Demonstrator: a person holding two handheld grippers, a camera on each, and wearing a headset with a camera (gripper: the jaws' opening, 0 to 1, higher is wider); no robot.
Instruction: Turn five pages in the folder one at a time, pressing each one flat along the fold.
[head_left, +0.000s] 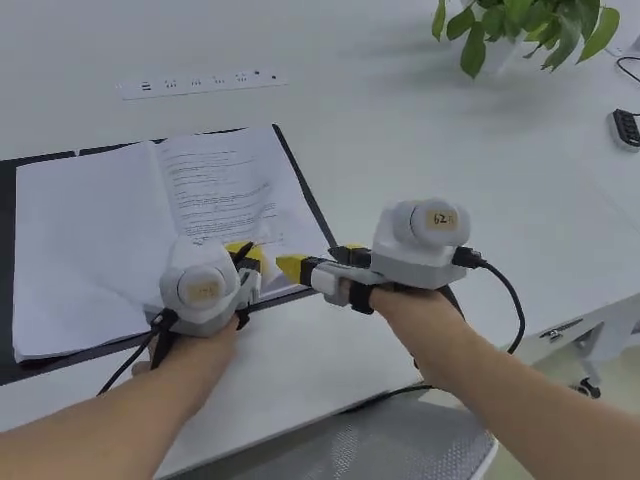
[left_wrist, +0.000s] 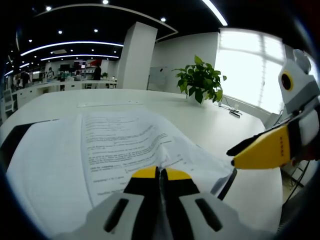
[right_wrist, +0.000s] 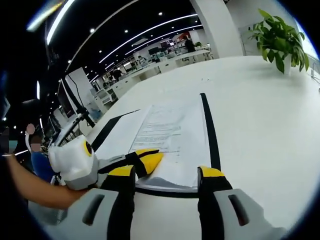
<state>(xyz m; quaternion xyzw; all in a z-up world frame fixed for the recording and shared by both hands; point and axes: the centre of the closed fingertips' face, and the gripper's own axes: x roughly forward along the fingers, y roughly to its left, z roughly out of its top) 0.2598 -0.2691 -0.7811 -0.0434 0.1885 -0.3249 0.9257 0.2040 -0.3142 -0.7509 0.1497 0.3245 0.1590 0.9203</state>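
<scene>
Folder (head_left: 8, 372) left edge out of frame

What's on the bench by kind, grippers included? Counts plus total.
Grippers: 2 (left gripper, right gripper)
Folder: 1
Potted plant: 1
White power strip: 1
Black corded device, right edge, too small to identify: 1
Total: 6

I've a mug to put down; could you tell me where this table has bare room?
Widest: the table right of the folder, up to the plant. A narrower strip runs between the folder and the socket strip. Crowded: the folder's near right corner, where the left gripper and right gripper sit.
</scene>
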